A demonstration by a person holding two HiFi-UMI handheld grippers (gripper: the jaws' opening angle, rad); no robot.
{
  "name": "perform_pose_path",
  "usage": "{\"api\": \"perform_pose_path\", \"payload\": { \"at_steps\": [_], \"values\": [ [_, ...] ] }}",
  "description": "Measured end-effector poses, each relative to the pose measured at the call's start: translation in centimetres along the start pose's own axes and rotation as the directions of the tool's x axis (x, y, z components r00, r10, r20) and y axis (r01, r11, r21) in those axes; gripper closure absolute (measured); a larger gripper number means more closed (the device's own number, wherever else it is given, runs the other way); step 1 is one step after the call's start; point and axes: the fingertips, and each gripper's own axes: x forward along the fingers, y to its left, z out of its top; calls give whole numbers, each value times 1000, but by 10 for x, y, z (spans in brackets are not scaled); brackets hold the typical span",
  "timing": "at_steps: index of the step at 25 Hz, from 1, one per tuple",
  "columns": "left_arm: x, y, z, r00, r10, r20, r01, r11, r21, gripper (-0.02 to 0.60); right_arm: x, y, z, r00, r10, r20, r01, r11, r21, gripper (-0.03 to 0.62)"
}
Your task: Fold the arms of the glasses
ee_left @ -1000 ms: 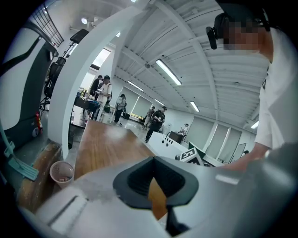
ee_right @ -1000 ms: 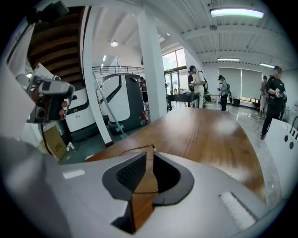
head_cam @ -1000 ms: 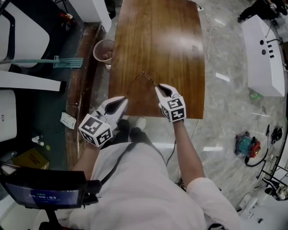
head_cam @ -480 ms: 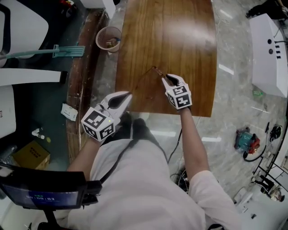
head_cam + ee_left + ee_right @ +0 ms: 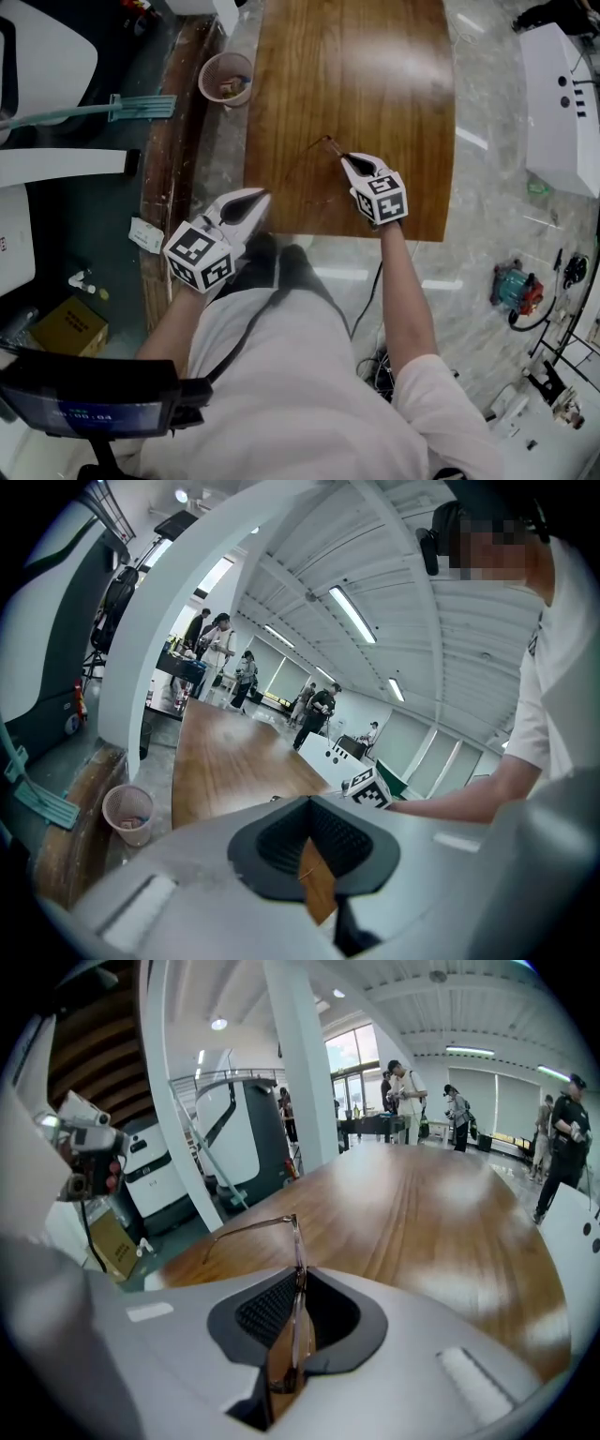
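The thin-framed glasses (image 5: 325, 143) are near the front of the long wooden table (image 5: 375, 75), with one arm (image 5: 246, 1229) swung out to the left. My right gripper (image 5: 346, 160) is at their right end. In the right gripper view the front frame (image 5: 296, 1241) stands edge-on between the pads, and the jaws of the right gripper (image 5: 298, 1288) are closing on it. My left gripper (image 5: 264, 196) is shut at the table's front left edge, a short way from the arm's tip. I see nothing held in the left gripper (image 5: 314, 855).
A pink waste bin (image 5: 227, 79) stands on the floor left of the table. A teal broom (image 5: 112, 108) and a cardboard box (image 5: 70, 326) lie further left. A white machine (image 5: 562, 103) is at the right. Several people stand beyond the table's far end (image 5: 220, 639).
Both grippers came down toward the table, and the right one closed in on the glasses' front. Over the last half second neither hand has shifted.
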Motion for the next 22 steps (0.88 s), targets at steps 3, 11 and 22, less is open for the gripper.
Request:
{"api": "perform_pose_path", "payload": {
  "at_steps": [3,11,22],
  "values": [
    [-3,6,2,1000,-12,-4,12,1000,16,578,-23,11,19,991,45,128,-54,996,66,556],
    [-3,-30,30,986,-166,4,165,985,38,577,-121,40,49,919,146,367,-207,969,133,556],
    [-12,-132,51,791,-607,-78,601,795,-83,465,-215,53,70,767,217,604,-365,922,132,557]
  ]
}}
